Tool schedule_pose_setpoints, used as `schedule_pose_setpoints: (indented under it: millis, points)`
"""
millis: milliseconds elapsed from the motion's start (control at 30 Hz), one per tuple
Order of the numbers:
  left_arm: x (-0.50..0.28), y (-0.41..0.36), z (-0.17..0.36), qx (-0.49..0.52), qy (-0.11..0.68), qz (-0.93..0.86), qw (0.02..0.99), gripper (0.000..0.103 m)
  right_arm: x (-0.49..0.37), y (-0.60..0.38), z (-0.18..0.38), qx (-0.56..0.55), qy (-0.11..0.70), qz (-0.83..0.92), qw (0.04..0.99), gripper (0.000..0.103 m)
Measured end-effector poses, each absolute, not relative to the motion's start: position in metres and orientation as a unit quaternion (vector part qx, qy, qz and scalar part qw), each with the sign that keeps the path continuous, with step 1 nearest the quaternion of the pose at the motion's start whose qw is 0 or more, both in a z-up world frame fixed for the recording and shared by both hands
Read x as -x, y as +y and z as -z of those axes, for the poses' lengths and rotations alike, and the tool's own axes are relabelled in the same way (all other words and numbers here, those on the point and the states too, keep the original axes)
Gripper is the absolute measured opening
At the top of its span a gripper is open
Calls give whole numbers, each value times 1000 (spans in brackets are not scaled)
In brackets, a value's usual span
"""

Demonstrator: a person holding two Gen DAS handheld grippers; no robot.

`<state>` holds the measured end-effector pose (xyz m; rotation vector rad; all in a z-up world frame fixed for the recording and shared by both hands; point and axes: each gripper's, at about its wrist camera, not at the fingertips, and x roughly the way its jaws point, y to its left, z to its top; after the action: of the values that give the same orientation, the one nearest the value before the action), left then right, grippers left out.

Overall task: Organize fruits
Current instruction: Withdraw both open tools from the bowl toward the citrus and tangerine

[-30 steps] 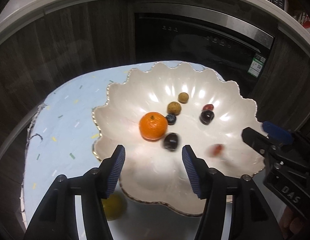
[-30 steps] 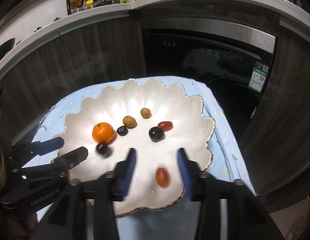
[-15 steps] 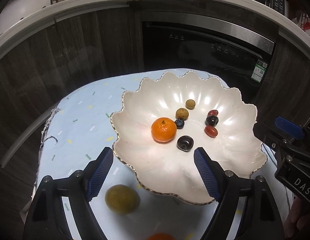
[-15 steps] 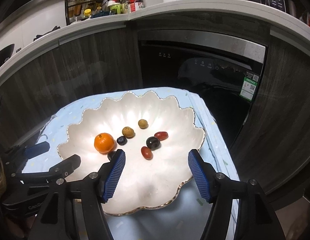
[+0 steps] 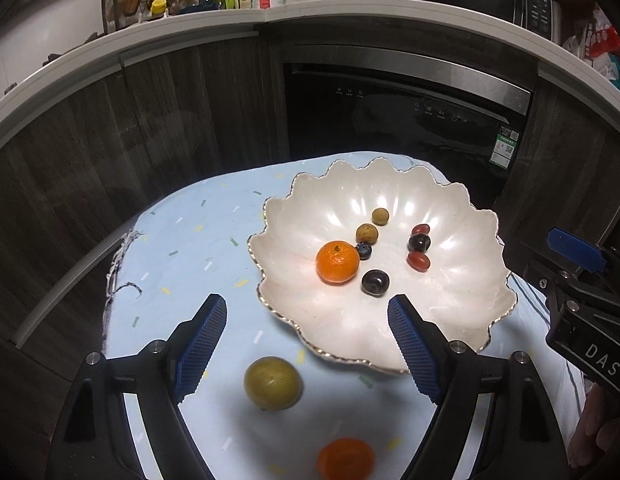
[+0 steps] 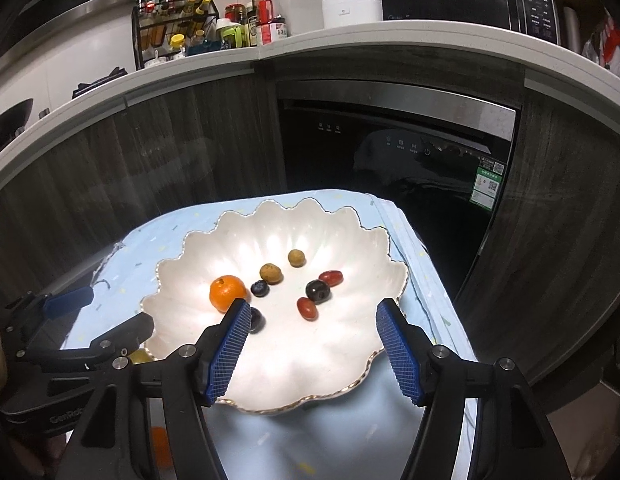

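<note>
Plainly, both tools are empty: the left gripper (image 5: 305, 344) stands wide apart above the cloth, and the right gripper (image 6: 312, 350) hangs just as wide over the near rim of the scalloped bowl (image 5: 462, 320). Seven small fruits lie loose in the bowl's middle — a mandarin (image 5: 337, 261) among them. Two wait outside on the cloth's near edge: a green fruit (image 5: 273, 383) and an orange one (image 5: 346, 462). Being round, the green fruit could squirt from a skewed pinch and roll off the table — or the fingers might knock the bowl's rim.
</note>
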<state>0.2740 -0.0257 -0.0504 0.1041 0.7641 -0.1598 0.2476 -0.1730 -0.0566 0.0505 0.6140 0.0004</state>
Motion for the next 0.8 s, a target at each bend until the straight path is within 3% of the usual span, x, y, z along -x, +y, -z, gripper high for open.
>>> schedule_pose_setpoints:
  millis: [800]
  points:
    - [-252, 35, 58, -79, 386, 140, 908, 83, -206, -110, 64, -21, 320, 23, 947, 66]
